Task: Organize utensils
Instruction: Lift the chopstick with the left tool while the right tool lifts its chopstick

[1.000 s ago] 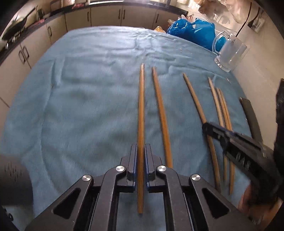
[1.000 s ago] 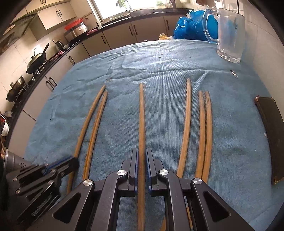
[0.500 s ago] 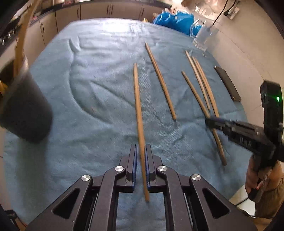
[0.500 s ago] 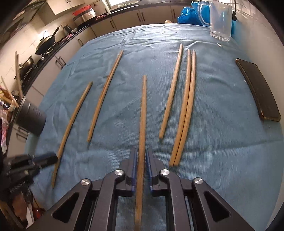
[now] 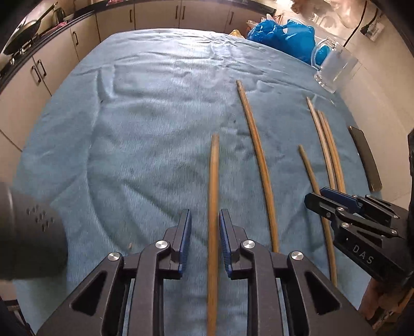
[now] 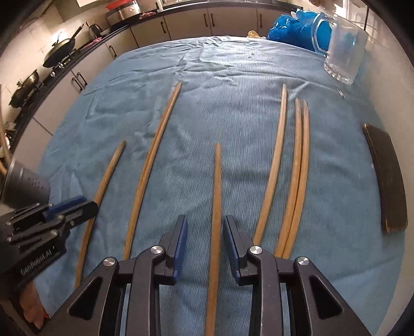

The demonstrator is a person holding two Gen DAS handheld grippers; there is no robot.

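My left gripper (image 5: 205, 241) and right gripper (image 6: 205, 245) each straddle a chopstick (image 5: 213, 181), jaws parted, unclamped, ready for sorting.

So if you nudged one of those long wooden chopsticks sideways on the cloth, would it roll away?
Probably not far. The chopstick between the right gripper's open jaws looks thin and round, so it could roll, but the ribbed blue cloth should drag on it. It likely feels light and stiff.

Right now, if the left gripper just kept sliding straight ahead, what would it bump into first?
Probably nothing solid soon. The left gripper is open around a chopstick lying along its line, with only blue cloth beyond its tip. The kitchen cabinets lie far ahead, though depth is unclear.
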